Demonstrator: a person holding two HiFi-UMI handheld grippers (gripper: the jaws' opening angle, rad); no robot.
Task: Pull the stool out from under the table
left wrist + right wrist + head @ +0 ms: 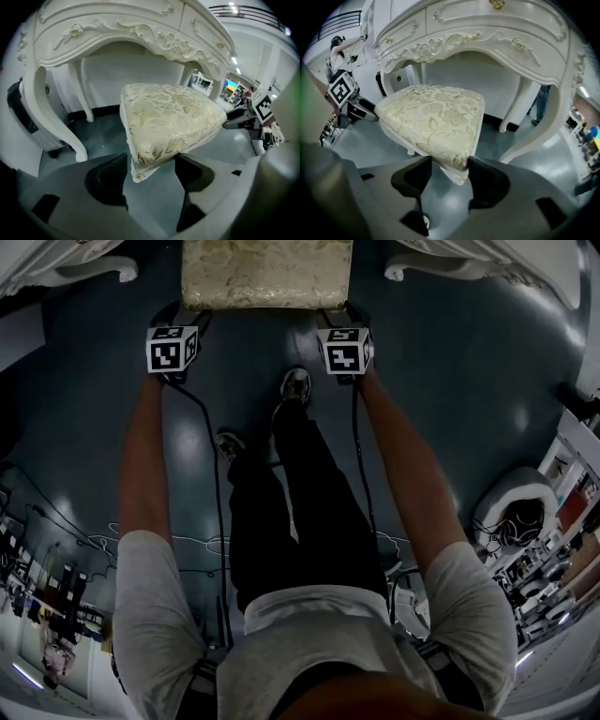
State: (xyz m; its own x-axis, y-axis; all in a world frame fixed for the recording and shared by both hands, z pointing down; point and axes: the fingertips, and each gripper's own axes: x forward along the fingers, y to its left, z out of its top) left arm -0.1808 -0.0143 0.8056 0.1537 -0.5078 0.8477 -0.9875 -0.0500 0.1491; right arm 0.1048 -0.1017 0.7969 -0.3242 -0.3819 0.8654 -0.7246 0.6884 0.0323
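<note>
The stool [267, 273] has a cream floral cushion and stands at the front of the ornate white table [117, 28], its seat mostly out from under the top. My left gripper [185, 313] is at the stool's near left corner. In the left gripper view that corner [140, 164] lies between the jaws of the left gripper [151, 171], which stand open and loose around it. My right gripper [339, 313] is at the near right corner. In the right gripper view the right gripper [449, 171] is shut on the cushion corner [457, 164].
Curved white table legs [94, 268] [450, 268] flank the stool on both sides. The person's feet [295, 385] stand on the dark floor just behind it, with cables [220, 521] trailing back. Clutter and a white rounded object [520, 512] line the right side.
</note>
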